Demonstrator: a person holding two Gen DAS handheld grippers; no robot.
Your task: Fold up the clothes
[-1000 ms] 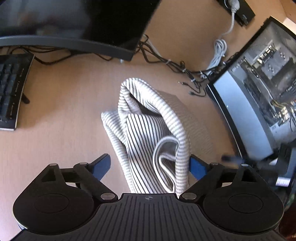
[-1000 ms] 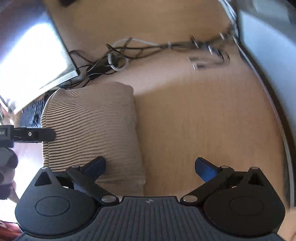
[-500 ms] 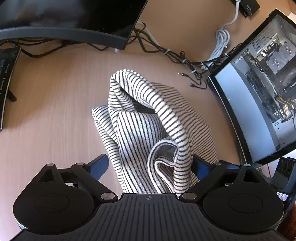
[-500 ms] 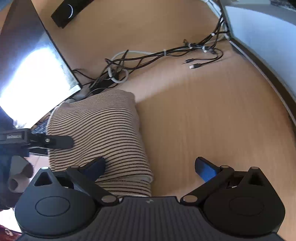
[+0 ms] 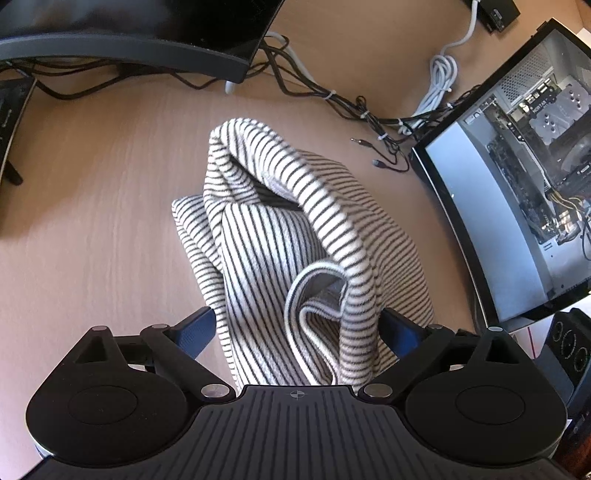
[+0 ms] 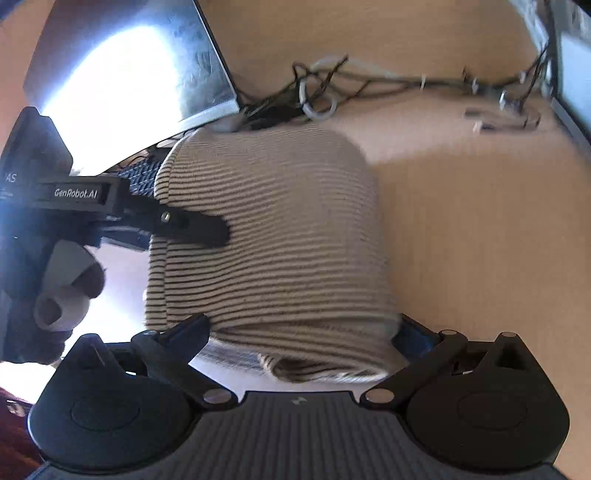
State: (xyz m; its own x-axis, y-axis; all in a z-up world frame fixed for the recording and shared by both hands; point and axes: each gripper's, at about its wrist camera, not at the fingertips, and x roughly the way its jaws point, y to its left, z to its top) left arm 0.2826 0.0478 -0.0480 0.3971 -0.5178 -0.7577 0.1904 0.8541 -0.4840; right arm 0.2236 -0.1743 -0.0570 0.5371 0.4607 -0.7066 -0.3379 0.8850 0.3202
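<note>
A white garment with thin dark stripes (image 5: pixel 280 236) lies bunched in a loose roll on the wooden desk (image 5: pixel 96 206). My left gripper (image 5: pixel 297 330) is open, with its blue-padded fingers on either side of the roll's near end, where a hemmed edge curls. In the right wrist view the same striped garment (image 6: pixel 273 236) shows as a folded bundle. My right gripper (image 6: pixel 299 330) is open and straddles its near edge. One left gripper finger (image 6: pixel 199 227) rests against the bundle's left side, held by a person's hand (image 6: pixel 62 291).
A dark monitor (image 5: pixel 129 33) stands at the back left, with a keyboard (image 5: pixel 11 122) at the far left. Black cables (image 5: pixel 332 99) and a white coiled cable (image 5: pixel 439 74) run behind the garment. A glass-sided computer case (image 5: pixel 517 166) stands on the right.
My right gripper has swung left, so the garment now sits between its fingers instead of beside them. The left gripper has edged slightly forward over the roll.
</note>
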